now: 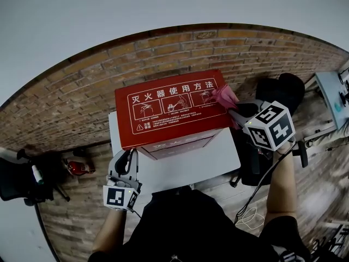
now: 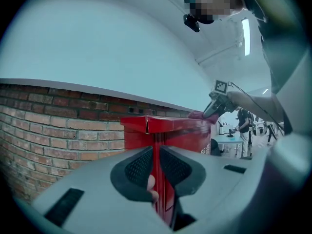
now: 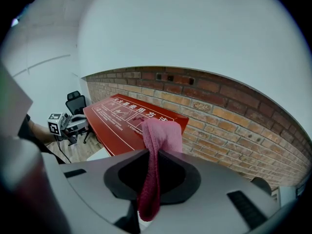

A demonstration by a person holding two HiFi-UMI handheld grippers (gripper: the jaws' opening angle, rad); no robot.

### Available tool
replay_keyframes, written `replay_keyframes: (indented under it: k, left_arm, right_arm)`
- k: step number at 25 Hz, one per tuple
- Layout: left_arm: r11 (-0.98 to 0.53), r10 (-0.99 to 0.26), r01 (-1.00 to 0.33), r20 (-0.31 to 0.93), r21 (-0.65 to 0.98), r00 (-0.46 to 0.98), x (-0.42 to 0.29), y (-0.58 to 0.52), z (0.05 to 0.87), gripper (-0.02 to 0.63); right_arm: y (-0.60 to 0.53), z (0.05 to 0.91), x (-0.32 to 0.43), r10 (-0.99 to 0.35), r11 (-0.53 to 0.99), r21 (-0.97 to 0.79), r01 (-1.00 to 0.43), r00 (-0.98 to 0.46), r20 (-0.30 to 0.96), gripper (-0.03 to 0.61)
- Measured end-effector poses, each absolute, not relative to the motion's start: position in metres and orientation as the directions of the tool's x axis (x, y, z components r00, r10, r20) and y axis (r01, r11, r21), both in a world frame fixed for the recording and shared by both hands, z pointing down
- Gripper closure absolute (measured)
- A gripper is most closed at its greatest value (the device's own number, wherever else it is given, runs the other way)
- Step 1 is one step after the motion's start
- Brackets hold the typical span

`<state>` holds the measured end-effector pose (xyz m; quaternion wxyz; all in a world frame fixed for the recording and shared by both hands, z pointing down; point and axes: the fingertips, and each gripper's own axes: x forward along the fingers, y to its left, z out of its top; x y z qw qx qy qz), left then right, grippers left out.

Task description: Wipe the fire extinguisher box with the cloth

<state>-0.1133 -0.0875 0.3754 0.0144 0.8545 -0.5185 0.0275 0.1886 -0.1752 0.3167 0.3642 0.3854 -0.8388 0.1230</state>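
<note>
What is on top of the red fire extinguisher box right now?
A pink cloth, clamped in the right gripper, sits over the far right corner of the fire extinguisher box lid. Printed white instructions show on the rest. The patch beneath the cloth is covered.

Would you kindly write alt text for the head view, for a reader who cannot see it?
The right gripper holds a pink cloth against the far right top corner of the red fire extinguisher box, while the left gripper clamps its near left edge. A brick wall stands behind.

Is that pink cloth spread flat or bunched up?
Bunched: the cloth is pinched into a narrow fold between the jaws of the right gripper.
</note>
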Motion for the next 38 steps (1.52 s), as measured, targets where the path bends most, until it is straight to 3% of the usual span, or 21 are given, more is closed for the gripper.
replay_keyframes:
  k: [9, 16, 33, 38]
  left_arm:
    - [-0.373, -0.927, -0.928, 0.048, -0.013, 0.372, -0.114, -0.087, 0.368, 0.548]
    - [-0.339, -0.939, -0.941, 0.058, -0.009, 0.338, -0.109, -0.075, 0.374, 0.548]
    - [-0.568, -0.822, -0.823, 0.031, 0.012, 0.568, -0.118, -0.046, 0.381, 0.56]
    - [-0.65, -0.759, -0.76, 0.023, 0.008, 0.65, -0.116, -0.038, 0.383, 0.574]
  right_arm:
    - [-0.19, 0.326, 0.22, -0.6, 0.642, 0.084, -0.762, -0.431, 0.674, 0.517]
    - [-0.197, 0.323, 0.242, -0.668, 0.59, 0.027, -0.807, -0.47, 0.577, 0.517]
    - [-0.148, 0.275, 0.242, -0.861, 0.319, -0.171, -0.932, -0.36, 0.359, 0.517]
    - [-0.126, 0.272, 0.231, -0.877, 0.27, -0.216, -0.938, -0.332, 0.348, 0.517]
